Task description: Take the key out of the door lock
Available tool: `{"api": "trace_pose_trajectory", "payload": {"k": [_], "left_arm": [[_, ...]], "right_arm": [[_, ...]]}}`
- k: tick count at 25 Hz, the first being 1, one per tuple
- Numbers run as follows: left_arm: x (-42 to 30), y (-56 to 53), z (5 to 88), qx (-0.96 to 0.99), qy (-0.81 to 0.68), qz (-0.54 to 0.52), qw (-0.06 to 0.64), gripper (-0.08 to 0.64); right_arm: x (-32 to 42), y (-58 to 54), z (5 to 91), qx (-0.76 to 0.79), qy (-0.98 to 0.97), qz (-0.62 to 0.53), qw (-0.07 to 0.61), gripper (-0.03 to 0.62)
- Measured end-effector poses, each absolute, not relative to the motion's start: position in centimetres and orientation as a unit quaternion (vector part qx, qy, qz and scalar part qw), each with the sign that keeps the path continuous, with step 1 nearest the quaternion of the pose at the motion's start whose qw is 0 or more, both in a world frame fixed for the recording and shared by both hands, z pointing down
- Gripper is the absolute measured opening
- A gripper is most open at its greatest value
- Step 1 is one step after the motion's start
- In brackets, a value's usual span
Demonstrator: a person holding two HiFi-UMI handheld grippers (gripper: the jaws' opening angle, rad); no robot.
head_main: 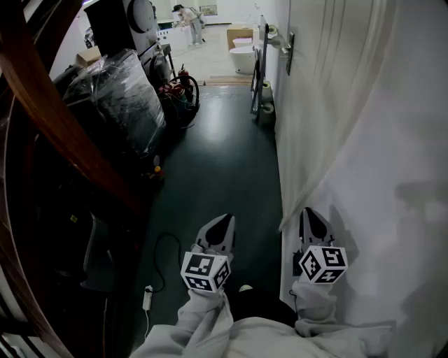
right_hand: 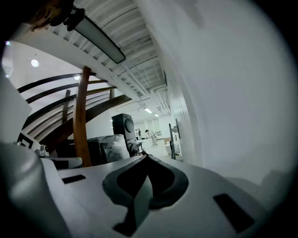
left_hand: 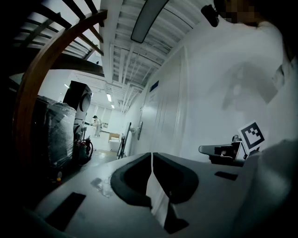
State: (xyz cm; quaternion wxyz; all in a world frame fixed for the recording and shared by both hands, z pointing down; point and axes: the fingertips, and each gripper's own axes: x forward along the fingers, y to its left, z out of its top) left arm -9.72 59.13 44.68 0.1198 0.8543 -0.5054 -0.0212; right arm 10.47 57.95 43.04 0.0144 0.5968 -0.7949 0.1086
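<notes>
Both grippers are held low in a corridor, far short of the door. In the head view my left gripper point(head_main: 225, 219) hangs over the dark floor, jaws together and empty. My right gripper point(head_main: 312, 211) sits beside the white wall, its jaws also meeting at a point with nothing in them. The left gripper view shows the left gripper point(left_hand: 152, 155) shut, with the right gripper point(left_hand: 223, 149) off to its side. The right gripper point(right_hand: 146, 158) is likewise shut. A door handle and lock plate point(head_main: 288, 43) point(left_hand: 138, 131) point(right_hand: 176, 132) stand far ahead on the right wall. The key is too small to make out.
A plastic-wrapped stack point(head_main: 119, 98) and a curved wooden stair beam point(head_main: 63, 133) line the left side. A white curtain point(head_main: 336, 140) hangs along the right wall. A cable with a plug strip point(head_main: 148, 297) lies on the floor. A person point(head_main: 189, 21) stands far off, near a white tub point(head_main: 245, 59).
</notes>
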Motion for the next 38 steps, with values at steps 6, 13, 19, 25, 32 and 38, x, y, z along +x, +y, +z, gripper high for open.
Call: {"api": "trace_pose_trajectory", "payload": {"k": [6, 13, 19, 25, 32, 38], "left_arm": [[-9.3, 58.4, 44.7, 0.856, -0.502, -0.02, 0.123, 0.021], [-8.3, 58.1, 45.0, 0.862, -0.489, -0.021, 0.132, 0.021], [-7.5, 57.7, 45.5, 0.864, -0.484, -0.017, 0.139, 0.021], [-7.5, 56.5, 45.6, 0.861, -0.488, -0.011, 0.141, 0.021], [-7.8, 53.4, 45.5, 0.86, -0.491, -0.009, 0.136, 0.021], [-7.5, 48.7, 45.2, 0.863, -0.487, -0.015, 0.131, 0.021]], "right_arm": [[10.6, 57.3, 42.8, 0.601, -0.792, 0.105, 0.008, 0.051], [10.9, 56.9, 43.3, 0.608, -0.786, 0.117, 0.008, 0.051], [10.9, 56.9, 43.5, 0.605, -0.787, 0.12, 0.016, 0.051], [11.1, 55.9, 43.8, 0.605, -0.785, 0.129, 0.016, 0.051], [10.4, 52.9, 44.1, 0.598, -0.79, 0.136, 0.011, 0.051], [10.6, 48.8, 43.9, 0.603, -0.787, 0.131, 0.006, 0.051]]}}
